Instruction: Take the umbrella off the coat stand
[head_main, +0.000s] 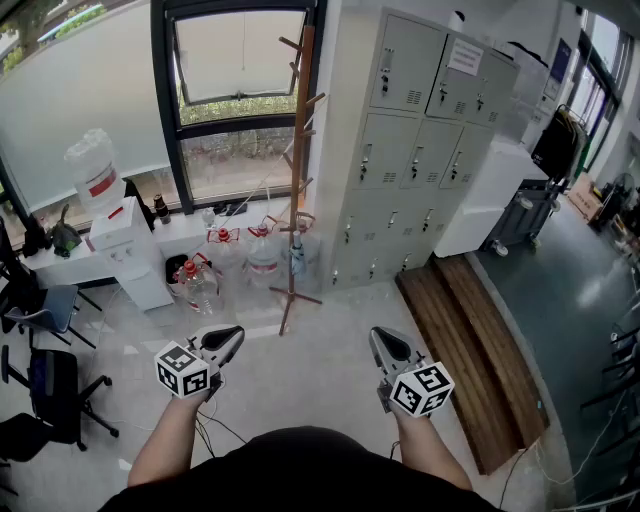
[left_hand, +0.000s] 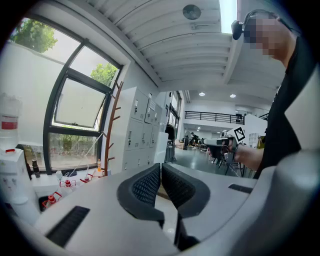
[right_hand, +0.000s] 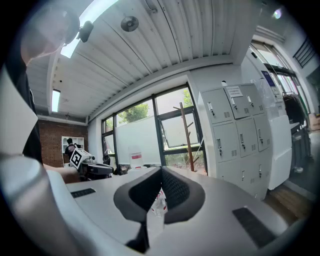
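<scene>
A tall brown wooden coat stand (head_main: 300, 180) with pegs stands in front of the window, between the water jugs and the lockers. It also shows in the left gripper view (left_hand: 111, 125) and the right gripper view (right_hand: 186, 135). A thin pale umbrella (head_main: 262, 188) slants from the stand down to the left; it is hard to make out. My left gripper (head_main: 236, 333) (left_hand: 160, 167) and right gripper (head_main: 378, 335) (right_hand: 161, 172) are held side by side well short of the stand. Both are shut with nothing between the jaws.
Several water jugs (head_main: 205, 280) stand on the floor round the stand's base. A water dispenser (head_main: 125, 245) is at the left, with office chairs (head_main: 50, 390) nearer me. Grey lockers (head_main: 420, 150) and a low wooden platform (head_main: 470, 340) are at the right.
</scene>
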